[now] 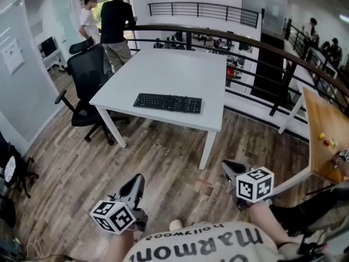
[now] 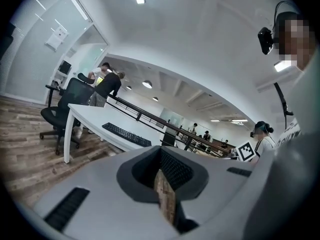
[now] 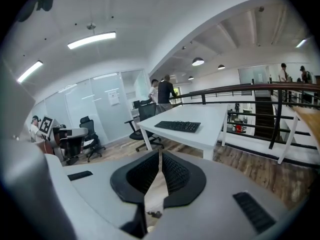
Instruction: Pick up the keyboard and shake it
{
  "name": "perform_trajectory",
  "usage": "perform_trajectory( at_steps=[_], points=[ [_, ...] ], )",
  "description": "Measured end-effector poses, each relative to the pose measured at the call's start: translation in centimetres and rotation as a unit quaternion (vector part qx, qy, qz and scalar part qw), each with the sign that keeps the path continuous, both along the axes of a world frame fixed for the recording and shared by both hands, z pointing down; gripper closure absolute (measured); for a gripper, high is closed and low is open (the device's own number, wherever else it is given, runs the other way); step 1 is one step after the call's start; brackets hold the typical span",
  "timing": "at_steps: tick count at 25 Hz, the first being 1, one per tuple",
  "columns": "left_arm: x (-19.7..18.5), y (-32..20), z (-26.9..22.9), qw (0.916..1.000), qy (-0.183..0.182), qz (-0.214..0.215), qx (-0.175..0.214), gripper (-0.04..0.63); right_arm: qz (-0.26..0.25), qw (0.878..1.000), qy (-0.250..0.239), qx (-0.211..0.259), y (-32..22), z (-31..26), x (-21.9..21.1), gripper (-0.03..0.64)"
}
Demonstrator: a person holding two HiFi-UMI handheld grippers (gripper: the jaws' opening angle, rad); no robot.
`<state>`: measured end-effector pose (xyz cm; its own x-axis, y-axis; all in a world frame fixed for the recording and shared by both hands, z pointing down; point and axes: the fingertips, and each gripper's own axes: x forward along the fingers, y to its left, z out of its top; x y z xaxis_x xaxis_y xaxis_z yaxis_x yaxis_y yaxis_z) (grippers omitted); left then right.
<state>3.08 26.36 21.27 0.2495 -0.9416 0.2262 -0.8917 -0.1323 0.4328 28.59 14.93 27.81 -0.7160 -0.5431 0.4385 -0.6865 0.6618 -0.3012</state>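
1. You stand well back from the white table (image 1: 163, 72) with both tools held low. The left gripper (image 1: 135, 185) and the right gripper (image 1: 230, 168) each have their jaws pressed together on nothing.
2. The keyboard (image 1: 168, 102) lies flat on the tabletop, close to the edge nearest you. It is untouched and well apart from both grippers.
3. The step in hand looks like the approach, since nothing has been lifted yet. The next move likely calls for walking in and spreading both sets of jaws. Each tool could then take one short end of the keyboard, so it stays level when raised.
4. Bare wooden floor (image 1: 163, 162) lies open between you and the table. An office chair (image 1: 87, 86) crowds the table's left corner, and a railing (image 1: 245, 42) runs behind it. A wooden table (image 1: 322, 130) juts in at your right, and two people (image 1: 112, 18) stand beyond the far left corner. The clearest room for shaking is probably above the bare tabletop.
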Motion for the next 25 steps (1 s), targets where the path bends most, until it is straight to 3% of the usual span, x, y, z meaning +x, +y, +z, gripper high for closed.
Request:
perform_trajectory(
  at_steps=[12,25],
  points=[
    [-7.3,-7.4,-0.6,0.9992,-0.012,0.039,0.004,0.592,0.025,1.000,-0.002,0.005,-5.8,-0.1,-7.4,0.571],
    [-8.3,-12.0,2.3,0.9975,0.007,0.066,-0.023,0.592,0.032,0.999,0.015,-0.029,-9.0,2.6,-8.9,0.571]
  ],
)
